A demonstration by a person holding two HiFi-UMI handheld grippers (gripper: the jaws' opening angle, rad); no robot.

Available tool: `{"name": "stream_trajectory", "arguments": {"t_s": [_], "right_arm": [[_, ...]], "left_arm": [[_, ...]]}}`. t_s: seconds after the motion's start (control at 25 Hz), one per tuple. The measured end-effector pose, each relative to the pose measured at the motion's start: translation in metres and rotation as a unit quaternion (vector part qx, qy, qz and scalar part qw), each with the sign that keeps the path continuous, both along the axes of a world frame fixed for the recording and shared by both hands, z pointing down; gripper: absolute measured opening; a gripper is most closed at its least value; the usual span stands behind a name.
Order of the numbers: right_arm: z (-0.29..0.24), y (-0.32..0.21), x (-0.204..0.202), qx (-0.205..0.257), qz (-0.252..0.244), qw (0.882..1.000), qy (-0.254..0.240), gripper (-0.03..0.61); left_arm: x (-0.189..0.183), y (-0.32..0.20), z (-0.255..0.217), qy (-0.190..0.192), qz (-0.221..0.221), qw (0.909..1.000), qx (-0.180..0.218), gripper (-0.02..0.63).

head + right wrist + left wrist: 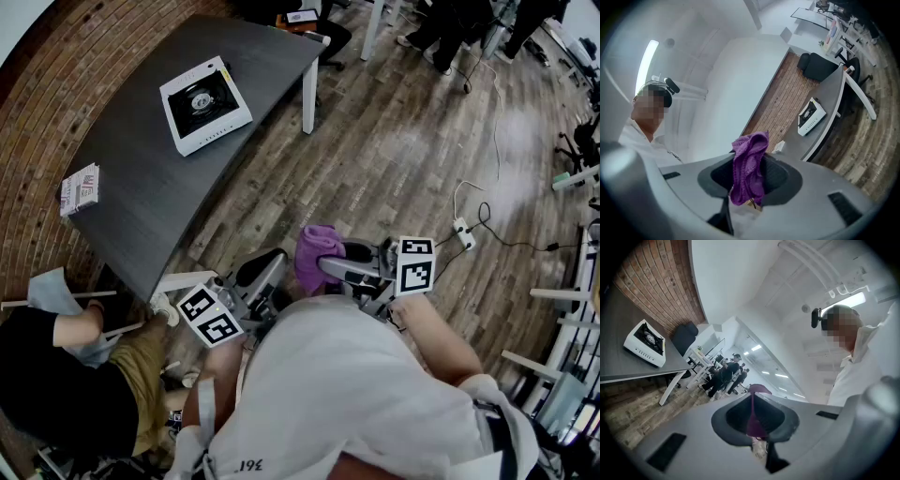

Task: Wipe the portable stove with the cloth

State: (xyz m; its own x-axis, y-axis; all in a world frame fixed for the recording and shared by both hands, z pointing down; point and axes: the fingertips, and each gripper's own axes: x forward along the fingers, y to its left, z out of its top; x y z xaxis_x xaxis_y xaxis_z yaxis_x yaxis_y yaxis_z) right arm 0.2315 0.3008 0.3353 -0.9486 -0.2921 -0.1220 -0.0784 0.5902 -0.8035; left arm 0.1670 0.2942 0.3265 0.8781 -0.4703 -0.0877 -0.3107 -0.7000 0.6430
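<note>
Stove (205, 103) on table (141, 178), booklet (80, 188) left of it nr table edge.

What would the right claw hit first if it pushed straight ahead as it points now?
Probably the left claw: in the head view the right claw points across at it, with only the cloth between them. Height is unclear; it may pass above.

Your purple knit cloth (749, 164) hangs bunched, pinched in the R tongs (748, 185), well apart from the white square portable stove (205, 105) w/ black burner top, flat on the dark grey counter (141, 187).
</note>
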Motion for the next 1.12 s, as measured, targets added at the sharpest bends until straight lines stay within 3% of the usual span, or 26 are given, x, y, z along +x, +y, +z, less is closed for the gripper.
{"name": "stream_trajectory", "arguments": {"t_s": [0.56,1.12], "right_arm": [[0.004,-0.004,0.011,-0.018,0.013,1.0,0.003,0.146],[0.032,-0.017,0.056,-0.05,0.032,0.997,0.054,0.146]], "left_arm": [[0.003,0.001,-0.001,0.002,-0.01,0.9999,-0.004,0.023],[0.035,-0.002,0.017,0.017,-0.046,0.9984,-0.027,0.023]]}}
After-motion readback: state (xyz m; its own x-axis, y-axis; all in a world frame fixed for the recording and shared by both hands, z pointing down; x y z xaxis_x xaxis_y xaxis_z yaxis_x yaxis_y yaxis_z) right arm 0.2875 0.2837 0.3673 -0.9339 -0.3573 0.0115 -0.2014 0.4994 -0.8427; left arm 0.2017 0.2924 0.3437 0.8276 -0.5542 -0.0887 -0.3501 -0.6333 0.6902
